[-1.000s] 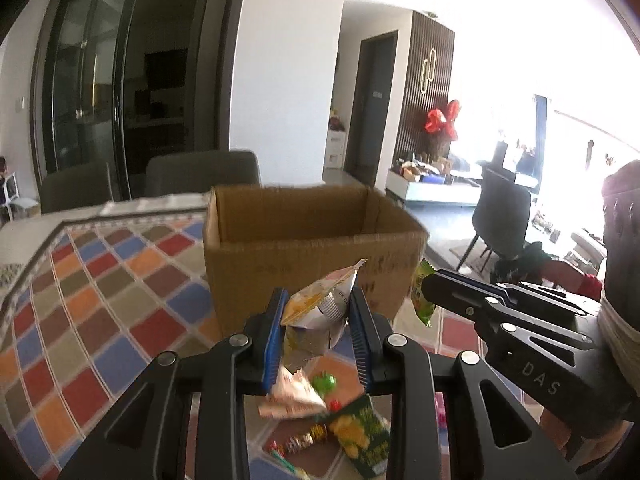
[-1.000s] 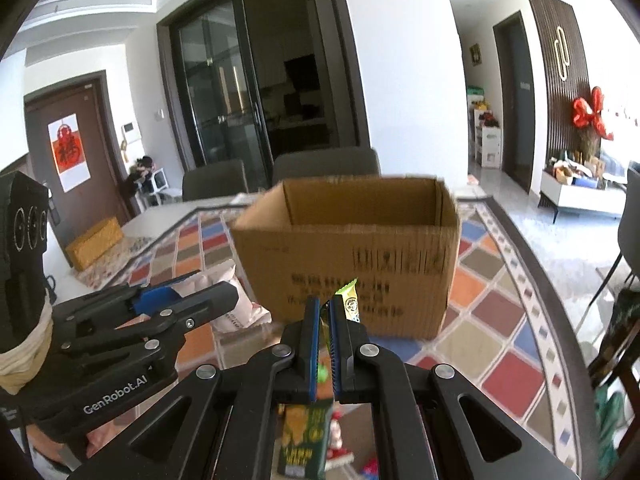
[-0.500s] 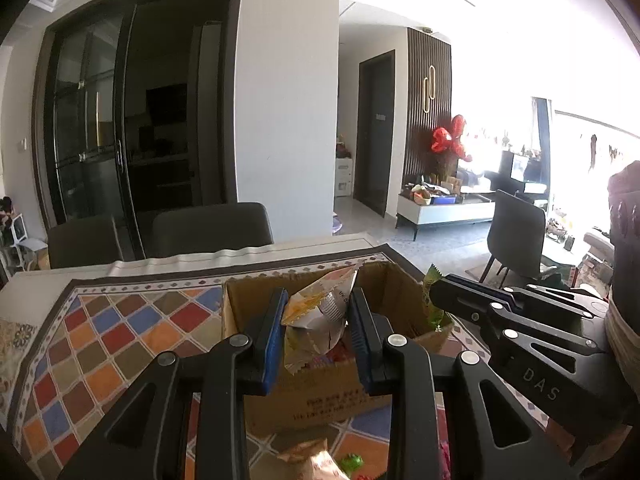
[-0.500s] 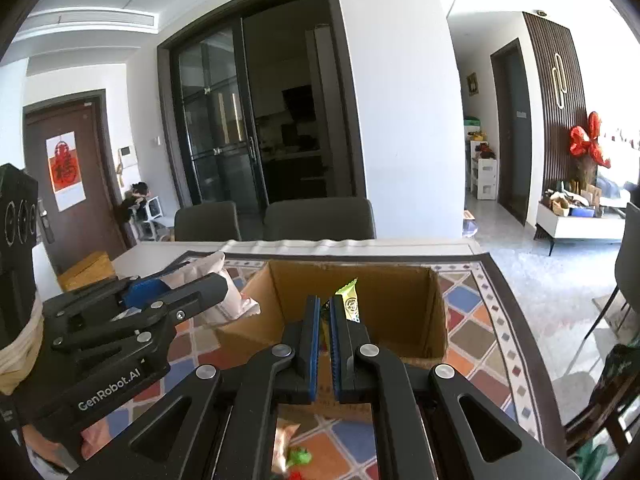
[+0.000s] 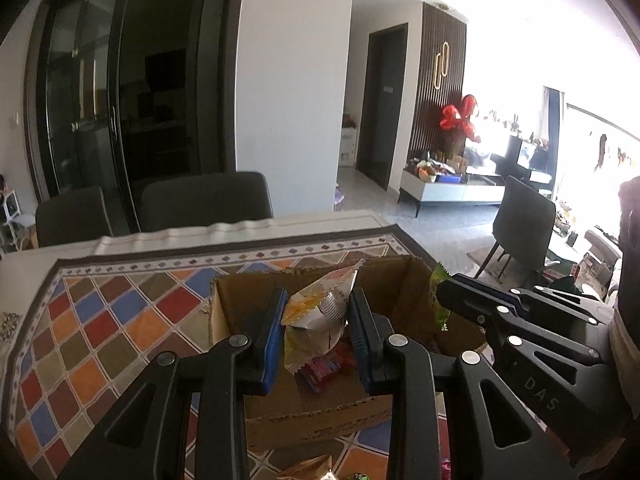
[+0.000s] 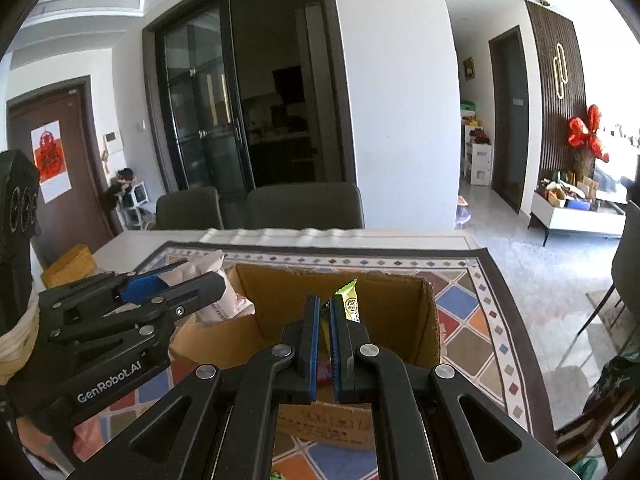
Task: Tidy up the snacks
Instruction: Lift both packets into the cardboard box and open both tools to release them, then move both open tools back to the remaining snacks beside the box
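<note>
Item: cardboard box (image 5: 320, 412), one, open top, standing on the patterned tablecloth (image 5: 100, 320); it lies directly below and ahead of both my tongs.

Item: crumpled yellow-and-white snack bag (image 5: 316, 320), one, pinched between the blue pads of my left gripper (image 5: 316, 340); it hangs over the box opening, long axis roughly upright, top corner tilted right.

Item: slim yellow-green snack stick (image 6: 347, 306), one, clamped in my right gripper (image 6: 325, 344), jaws nearly together; long axis upright, tip above the far wall of the box.

Nearer arm: neither clearly; both are over the opening, so I judge a release would drop each packet inside.

Already in box: red wrappers (image 5: 324, 368), count unclear
</note>
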`<act>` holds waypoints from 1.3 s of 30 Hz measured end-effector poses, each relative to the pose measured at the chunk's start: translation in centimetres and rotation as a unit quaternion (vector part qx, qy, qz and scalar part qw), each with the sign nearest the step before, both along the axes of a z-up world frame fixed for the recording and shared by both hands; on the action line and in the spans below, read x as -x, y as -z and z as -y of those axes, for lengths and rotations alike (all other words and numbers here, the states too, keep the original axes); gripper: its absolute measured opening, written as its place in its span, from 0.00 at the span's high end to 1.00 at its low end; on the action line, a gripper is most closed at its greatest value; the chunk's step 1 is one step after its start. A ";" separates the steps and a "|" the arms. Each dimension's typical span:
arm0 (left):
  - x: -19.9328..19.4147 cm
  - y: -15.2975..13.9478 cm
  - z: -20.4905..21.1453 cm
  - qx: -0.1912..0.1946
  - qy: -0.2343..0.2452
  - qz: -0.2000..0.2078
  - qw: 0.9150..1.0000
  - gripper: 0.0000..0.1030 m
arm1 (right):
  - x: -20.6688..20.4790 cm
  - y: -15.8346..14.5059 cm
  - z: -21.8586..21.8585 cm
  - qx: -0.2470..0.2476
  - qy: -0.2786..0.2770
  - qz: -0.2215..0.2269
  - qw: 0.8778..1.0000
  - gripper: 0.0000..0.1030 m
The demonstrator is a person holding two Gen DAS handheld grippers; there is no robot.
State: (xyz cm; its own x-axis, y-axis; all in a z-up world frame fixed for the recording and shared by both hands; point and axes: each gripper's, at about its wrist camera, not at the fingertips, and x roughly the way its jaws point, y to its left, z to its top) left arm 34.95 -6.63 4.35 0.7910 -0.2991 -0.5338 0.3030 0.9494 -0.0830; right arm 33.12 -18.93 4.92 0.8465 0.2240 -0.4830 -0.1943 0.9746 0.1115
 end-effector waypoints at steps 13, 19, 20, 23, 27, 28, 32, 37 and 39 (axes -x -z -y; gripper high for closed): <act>3.2 0.9 0.2 -0.011 -0.006 -0.014 1.000 0.43 | 1.1 2.3 1.2 0.007 0.040 -0.034 0.999 0.66; 6.6 0.8 0.7 -0.015 -0.008 -0.009 1.000 0.41 | 4.2 2.7 1.9 0.005 0.052 -0.034 0.998 0.62; 7.2 0.7 0.8 -0.018 -0.008 -0.007 1.000 0.41 | 4.7 2.8 2.0 0.004 0.054 -0.037 0.998 0.61; 8.7 0.7 1.1 -0.020 -0.005 -0.005 1.000 0.39 | 5.9 2.9 2.5 -0.008 0.053 -0.043 0.998 0.61; 10.5 0.9 1.3 -0.020 -0.001 -0.009 1.000 0.38 | 7.4 3.3 3.0 -0.024 0.050 -0.058 0.997 0.60; 10.8 1.0 1.3 -0.018 -0.002 -0.012 1.000 0.37 | 7.7 3.4 3.1 -0.025 0.050 -0.060 0.997 0.60; 12.0 2.0 1.4 -0.007 0.006 -0.034 0.999 0.37 | 9.3 4.1 3.3 -0.019 0.056 -0.066 0.996 0.56; 12.8 3.6 1.5 -0.001 0.013 -0.064 0.998 0.37 | 10.9 5.3 3.2 -0.014 0.060 -0.082 0.995 0.56; 13.0 4.3 1.6 0.000 0.016 -0.076 0.997 0.37 | 11.3 5.9 3.3 -0.011 0.064 -0.089 0.994 0.53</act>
